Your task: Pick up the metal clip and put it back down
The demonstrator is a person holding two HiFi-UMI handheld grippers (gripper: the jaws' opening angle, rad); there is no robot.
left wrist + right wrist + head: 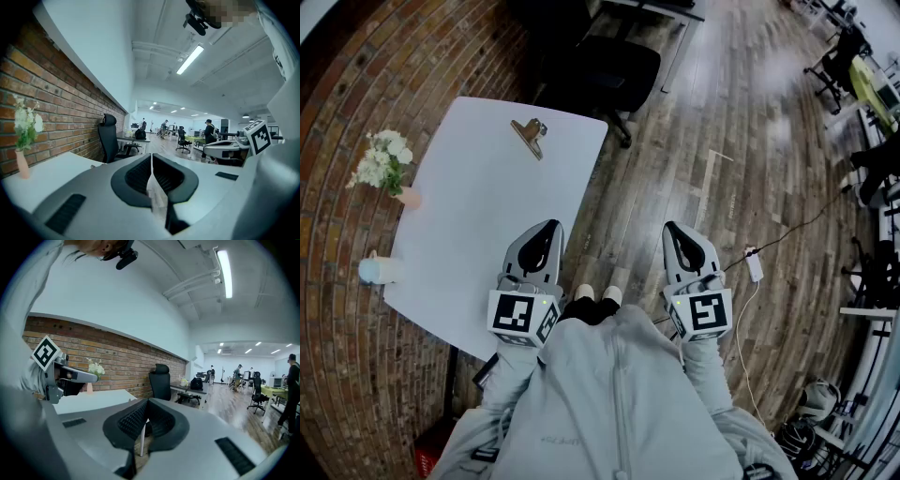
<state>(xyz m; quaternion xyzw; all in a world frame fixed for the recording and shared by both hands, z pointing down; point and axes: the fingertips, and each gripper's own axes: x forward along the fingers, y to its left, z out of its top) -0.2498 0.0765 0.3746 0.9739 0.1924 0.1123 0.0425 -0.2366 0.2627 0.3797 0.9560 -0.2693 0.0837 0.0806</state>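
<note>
The metal clip (pixel 530 134) lies near the far edge of the white table (pixel 478 216) in the head view, with nothing touching it. My left gripper (pixel 549 227) hovers over the table's near right edge, well short of the clip, its jaws shut and empty. My right gripper (pixel 672 230) is held off the table's right side, above the wooden floor, also shut with nothing in it. In the left gripper view my left gripper (pixel 151 157) points level across the room. The right gripper (pixel 146 404) does the same in its own view. Neither gripper view shows the clip.
A pink vase of white flowers (pixel 387 165) and a pale blue cup (pixel 379 270) stand at the table's left edge, against a brick wall (pixel 337 141). A black office chair (pixel 605 70) sits beyond the table's far end. A white cable and adapter (pixel 754 264) lie on the floor at right.
</note>
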